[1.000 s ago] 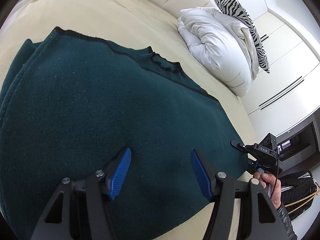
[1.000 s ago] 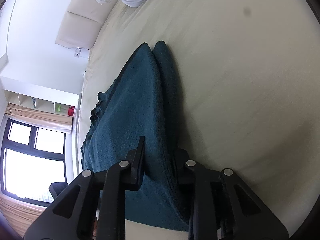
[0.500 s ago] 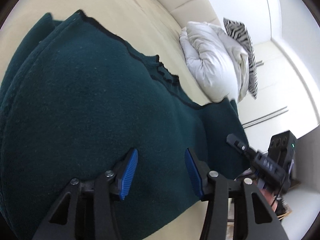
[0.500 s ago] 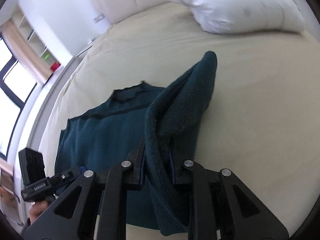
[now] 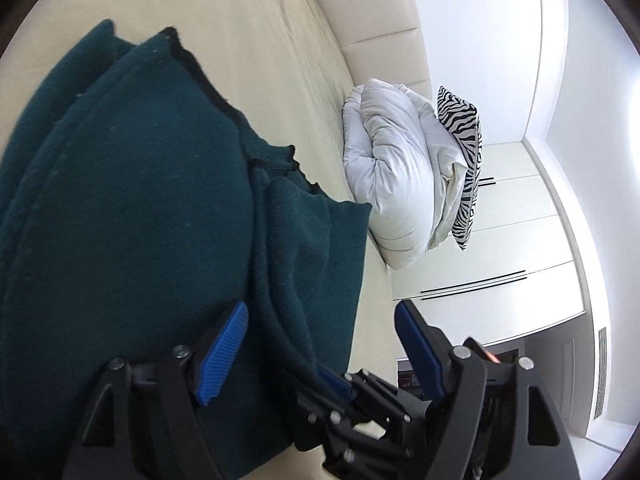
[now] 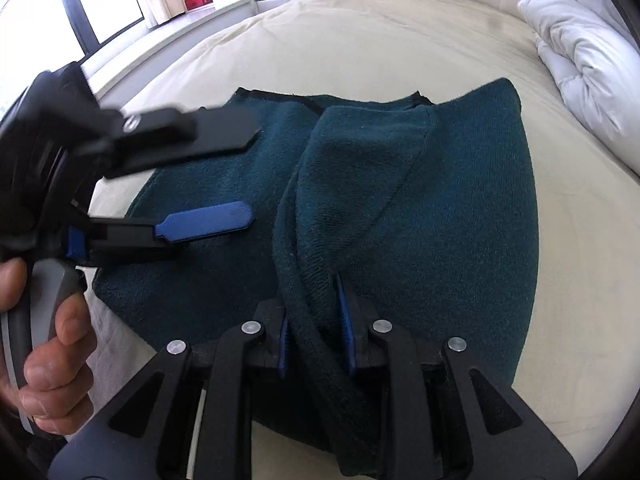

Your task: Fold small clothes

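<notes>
A dark green knit sweater (image 5: 140,220) (image 6: 440,220) with black trim lies on the cream bed (image 6: 360,48). Its right side is folded over the body. My right gripper (image 6: 315,336) pinches the thick folded edge near the hem; its jaws are opening slightly with the cloth still pressed between the blue pads. In the left wrist view the right gripper (image 5: 332,384) sits low between the left fingers. My left gripper (image 5: 320,344) (image 6: 252,176) hovers over the sweater's left part, its jaws opening wide and gripping nothing. A hand (image 6: 48,344) holds its handle.
A bunched white duvet (image 5: 392,184) (image 6: 580,60) and a zebra pillow (image 5: 464,160) lie at the head of the bed. White wardrobe doors (image 5: 500,240) stand beyond. Dark-framed windows (image 6: 108,0) are at the far left. Bare sheet (image 5: 260,60) surrounds the sweater.
The right gripper swung the sweater's side up and over the body, ending close in front of the left gripper. The left gripper rolled, narrowed its jaws, then spread them wide.
</notes>
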`<state>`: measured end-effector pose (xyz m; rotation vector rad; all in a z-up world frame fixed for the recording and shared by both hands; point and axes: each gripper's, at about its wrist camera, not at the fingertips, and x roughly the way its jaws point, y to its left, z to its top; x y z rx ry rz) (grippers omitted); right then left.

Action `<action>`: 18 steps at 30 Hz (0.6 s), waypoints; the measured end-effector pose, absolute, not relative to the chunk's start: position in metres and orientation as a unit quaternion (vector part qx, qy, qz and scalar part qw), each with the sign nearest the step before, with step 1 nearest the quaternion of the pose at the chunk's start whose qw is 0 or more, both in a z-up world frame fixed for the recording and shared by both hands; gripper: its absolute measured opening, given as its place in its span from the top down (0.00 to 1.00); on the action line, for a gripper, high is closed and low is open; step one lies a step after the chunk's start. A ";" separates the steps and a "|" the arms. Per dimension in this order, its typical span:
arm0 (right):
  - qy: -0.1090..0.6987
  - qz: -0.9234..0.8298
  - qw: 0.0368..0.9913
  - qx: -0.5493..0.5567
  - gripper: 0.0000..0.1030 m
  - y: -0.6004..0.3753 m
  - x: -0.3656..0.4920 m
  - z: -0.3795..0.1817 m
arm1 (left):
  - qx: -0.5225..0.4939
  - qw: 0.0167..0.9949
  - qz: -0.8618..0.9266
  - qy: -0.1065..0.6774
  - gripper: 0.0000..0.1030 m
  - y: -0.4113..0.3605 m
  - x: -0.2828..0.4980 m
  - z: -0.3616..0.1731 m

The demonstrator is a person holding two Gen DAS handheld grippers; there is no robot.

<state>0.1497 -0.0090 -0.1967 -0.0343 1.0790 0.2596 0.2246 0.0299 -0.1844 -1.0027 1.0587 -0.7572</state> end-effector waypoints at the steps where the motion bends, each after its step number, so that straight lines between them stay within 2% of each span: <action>1: 0.511 0.129 0.850 -0.017 0.75 -0.010 0.146 -0.194 | -0.440 0.681 -0.337 0.479 0.23 0.023 0.227 -0.183; 2: 0.509 0.135 0.850 -0.014 0.73 -0.011 0.142 -0.191 | -0.434 0.677 -0.339 0.489 0.23 0.017 0.230 -0.181; 4: 0.500 0.151 0.852 -0.005 0.61 -0.018 0.129 -0.183 | -0.419 0.672 -0.346 0.503 0.23 0.006 0.233 -0.179; 5: 0.493 0.163 0.855 0.001 0.58 -0.022 0.118 -0.179 | -0.405 0.675 -0.346 0.511 0.23 -0.001 0.233 -0.178; 10: 0.475 0.205 0.854 0.051 0.57 -0.061 0.071 -0.161 | -0.381 0.674 -0.340 0.533 0.27 -0.025 0.237 -0.183; 12: 0.466 0.210 0.857 0.068 0.57 -0.079 0.060 -0.154 | -0.377 0.675 -0.338 0.537 0.34 -0.030 0.239 -0.184; 14: 0.453 0.201 0.864 0.086 0.57 -0.101 0.051 -0.147 | -0.374 0.675 -0.330 0.544 0.51 -0.033 0.240 -0.186; 18: 0.418 0.154 0.881 0.160 0.57 -0.162 0.045 -0.134 | -0.361 0.680 -0.318 0.554 0.73 -0.037 0.240 -0.191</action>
